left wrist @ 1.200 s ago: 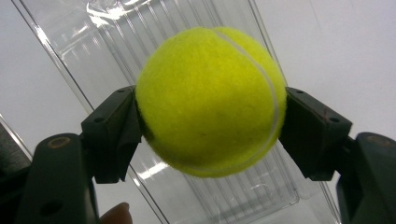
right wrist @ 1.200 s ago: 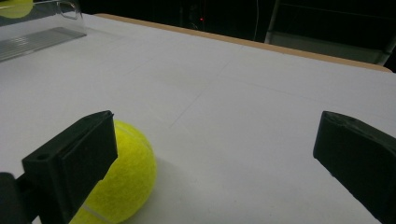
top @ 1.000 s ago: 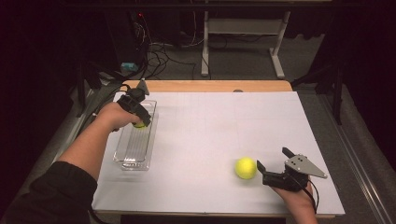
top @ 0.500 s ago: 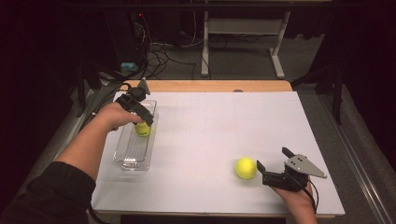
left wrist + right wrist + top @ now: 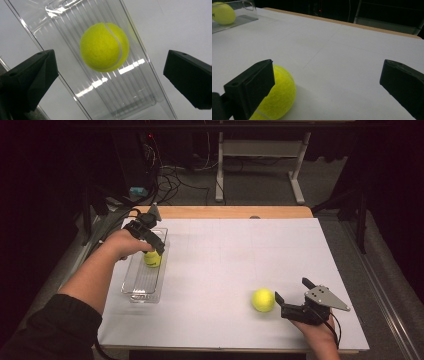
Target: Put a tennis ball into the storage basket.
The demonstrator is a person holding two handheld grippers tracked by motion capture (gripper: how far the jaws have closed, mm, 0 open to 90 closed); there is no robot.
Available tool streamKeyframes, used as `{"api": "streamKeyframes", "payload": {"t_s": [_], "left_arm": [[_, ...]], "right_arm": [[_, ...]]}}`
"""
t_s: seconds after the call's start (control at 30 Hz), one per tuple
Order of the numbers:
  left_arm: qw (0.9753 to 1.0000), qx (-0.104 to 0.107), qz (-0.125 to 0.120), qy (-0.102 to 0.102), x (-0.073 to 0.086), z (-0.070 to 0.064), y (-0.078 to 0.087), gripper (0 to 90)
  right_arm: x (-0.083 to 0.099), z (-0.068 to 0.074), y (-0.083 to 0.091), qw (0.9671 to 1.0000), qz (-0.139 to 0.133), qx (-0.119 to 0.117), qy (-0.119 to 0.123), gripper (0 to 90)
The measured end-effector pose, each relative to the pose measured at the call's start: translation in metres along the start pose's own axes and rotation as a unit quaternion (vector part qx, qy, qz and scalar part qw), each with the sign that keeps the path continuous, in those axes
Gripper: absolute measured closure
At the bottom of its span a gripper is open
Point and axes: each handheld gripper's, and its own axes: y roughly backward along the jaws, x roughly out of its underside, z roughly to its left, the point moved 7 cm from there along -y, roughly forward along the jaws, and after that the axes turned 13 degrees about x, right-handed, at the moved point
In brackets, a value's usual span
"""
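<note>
Work in hand: placing tennis balls into the clear tray (image 5: 134, 287) at the left side of the white table (image 5: 225, 250).
Left gripper (image 5: 156, 251): positioned over the far half of the tray, jaws spread wide, gripping nothing.
First ball (image 5: 104, 47): lies inside the tray on its ribbed floor, between the spread jaws and clear of both; in the high view it sits in the far half, just beside the right wall.
Step status, left side: judged to be the release step; the ball appears delivered, with only the withdrawal of the gripper outstanding.
Right gripper (image 5: 290, 303): rests low at the near right of the table, jaws wide apart, holding nothing.
Second ball (image 5: 263, 300): lies on the bare table top, just to the left of the right gripper and well apart from the tray.
Alignment, right side: in the right gripper view the second ball (image 5: 275, 96) sits behind the left jaw, not centred in the gap; contact with the jaw cannot be told.
Next move, left side: lift the gripper straight up out of the tray, keeping the jaws clear of the walls so that the light tray does not shift.
Next move, right side: shift the gripper to the left until the ball is centred between the jaws, then close on its widest part.
Caution: a round ball is likely to roll away if one jaw nudges it first.
</note>
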Motion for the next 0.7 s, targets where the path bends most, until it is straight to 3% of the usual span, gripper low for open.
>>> {"api": "streamKeyframes", "payload": {"t_s": [0.37, 0.7], "left_arm": [[1.0000, -0.001, 0.004, -0.008, 0.000, -0.008, -0.001, 0.7], [0.9994, -0.002, 0.011, -0.032, -0.004, -0.027, -0.008, 0.7]], "right_arm": [[0.000, 0.000, 0.000, 1.0000, -0.001, 0.001, 0.002, 0.0], [0.000, 0.001, 0.000, 1.0000, 0.000, 0.000, 0.000, 0.0]]}}
